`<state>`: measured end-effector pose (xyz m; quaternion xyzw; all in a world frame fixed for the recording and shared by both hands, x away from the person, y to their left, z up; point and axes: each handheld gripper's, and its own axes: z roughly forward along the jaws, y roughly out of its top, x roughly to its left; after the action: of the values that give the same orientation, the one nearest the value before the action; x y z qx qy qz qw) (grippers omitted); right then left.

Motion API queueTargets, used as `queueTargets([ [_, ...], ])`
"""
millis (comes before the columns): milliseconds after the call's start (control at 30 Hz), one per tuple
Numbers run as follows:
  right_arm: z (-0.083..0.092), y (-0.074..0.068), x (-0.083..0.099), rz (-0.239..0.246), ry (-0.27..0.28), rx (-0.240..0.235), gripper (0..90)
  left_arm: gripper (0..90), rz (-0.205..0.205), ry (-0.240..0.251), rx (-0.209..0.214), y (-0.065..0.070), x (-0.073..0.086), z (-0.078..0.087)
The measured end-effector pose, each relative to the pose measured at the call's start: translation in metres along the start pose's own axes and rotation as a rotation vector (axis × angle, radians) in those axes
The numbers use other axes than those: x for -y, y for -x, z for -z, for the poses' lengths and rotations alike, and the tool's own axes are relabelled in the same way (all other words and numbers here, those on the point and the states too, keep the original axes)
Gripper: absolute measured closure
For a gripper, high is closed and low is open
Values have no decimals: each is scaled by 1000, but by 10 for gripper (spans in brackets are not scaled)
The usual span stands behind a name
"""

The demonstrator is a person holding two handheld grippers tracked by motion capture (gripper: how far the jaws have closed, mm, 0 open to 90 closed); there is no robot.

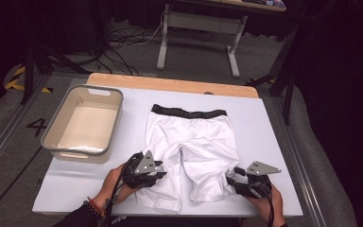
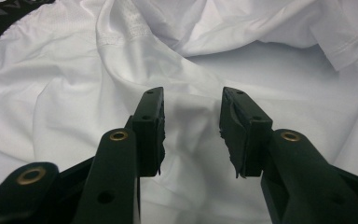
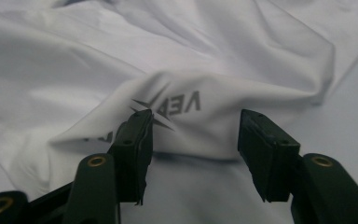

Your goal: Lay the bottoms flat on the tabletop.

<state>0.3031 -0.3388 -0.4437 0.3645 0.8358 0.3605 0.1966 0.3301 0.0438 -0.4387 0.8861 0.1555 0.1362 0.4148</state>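
White shorts [image 1: 189, 142] with a black waistband [image 1: 189, 112] lie flat on the white table top [image 1: 264, 127], legs pointing toward the person. My left gripper [image 1: 160, 169] sits at the outer edge of the left leg, jaws open over rumpled white cloth [image 2: 74, 93]; nothing is pinched between its pads [image 2: 192, 100]. My right gripper [image 1: 234, 177] rests by the hem of the right leg. Its jaws [image 3: 193, 121] stand open around a raised fold of the shorts [image 3: 214, 107] that bears grey lettering, and the pads do not press it.
A grey-rimmed beige bin [image 1: 82, 123] stands at the table's left side. A wooden strip [image 1: 170, 84] runs along the far edge. Beyond it are a desk frame [image 1: 198, 28] and cables on the floor.
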Motion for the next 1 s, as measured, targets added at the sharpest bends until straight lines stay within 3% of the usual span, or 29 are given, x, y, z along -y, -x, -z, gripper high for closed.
queueTargets([
  [133,-7,-20,-7,57,-5,-35,404,593,-12,-12,7,3,0,-2],
  [233,-15,-31,-8,131,-52,-3,394,592,-15,-21,7,4,0,-3],
  [333,-13,-26,-8,104,-47,2,395,585,-15,-27,9,4,1,-3],
  [500,-7,-20,-2,70,-59,-51,678,600,-6,-27,26,2,4,-4],
  [567,-6,-18,-1,58,-64,-63,799,614,-4,-48,33,2,6,-6],
  [633,-5,-18,0,78,-75,-49,853,616,1,-68,38,1,8,-8],
  [767,3,-17,-3,94,-75,-8,863,622,7,-76,51,1,9,-13],
  [1000,40,-2,-2,54,-25,123,854,660,21,-98,75,1,11,-19],
])
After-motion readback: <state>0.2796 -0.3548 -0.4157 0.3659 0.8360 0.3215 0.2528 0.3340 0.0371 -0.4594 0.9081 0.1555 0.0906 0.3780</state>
